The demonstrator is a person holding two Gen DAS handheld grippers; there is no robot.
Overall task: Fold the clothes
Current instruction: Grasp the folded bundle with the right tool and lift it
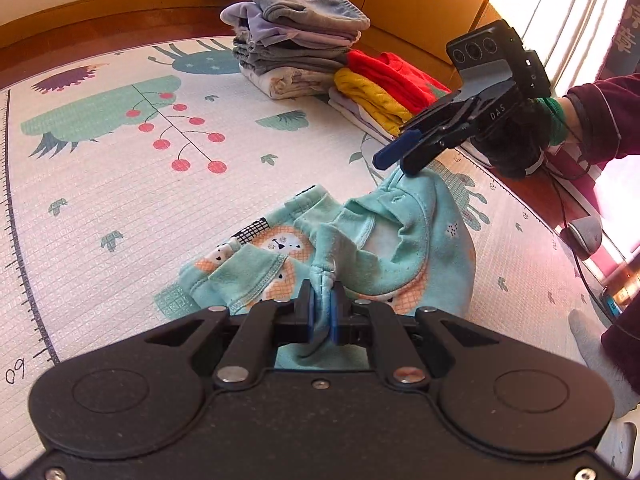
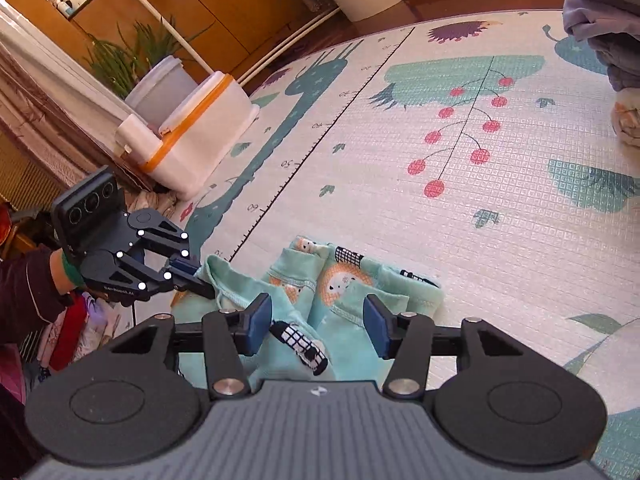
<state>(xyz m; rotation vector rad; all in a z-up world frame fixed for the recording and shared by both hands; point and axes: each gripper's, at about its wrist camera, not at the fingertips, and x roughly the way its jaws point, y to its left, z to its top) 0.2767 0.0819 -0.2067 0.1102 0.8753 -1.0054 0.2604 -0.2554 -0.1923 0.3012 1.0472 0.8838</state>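
Wooden cabinets and bright windows ring the floor where your play mat [image 1: 120, 200] lies, printed with trees, cherries and a ruler strip along one edge. On it, close in front of you, sits the mint-green baby garment [image 1: 400, 248], bunched and partly lifted, with lion faces and black grid patches on it. Its long axis runs roughly from your left hand-held gripper [image 1: 322, 312] across to your right one, though the crumpling makes its true direction hard to judge.

Your left hand-held gripper has its blue pads pressed together, pinching a gathered fold of the garment. Your right hand-held gripper [image 2: 318, 322] is spread wide, its pads apart above the cloth and holding nothing; from the left wrist view its tips sit just at the raised far edge of the garment.

Two stacks of folded clothes stand near the mat's far edge: a grey and lilac pile [image 1: 296, 40] and, just beside it, a red and yellow pile [image 1: 384, 88]. A white storage box [image 2: 200, 128] with an orange band rests at the mat's other side.
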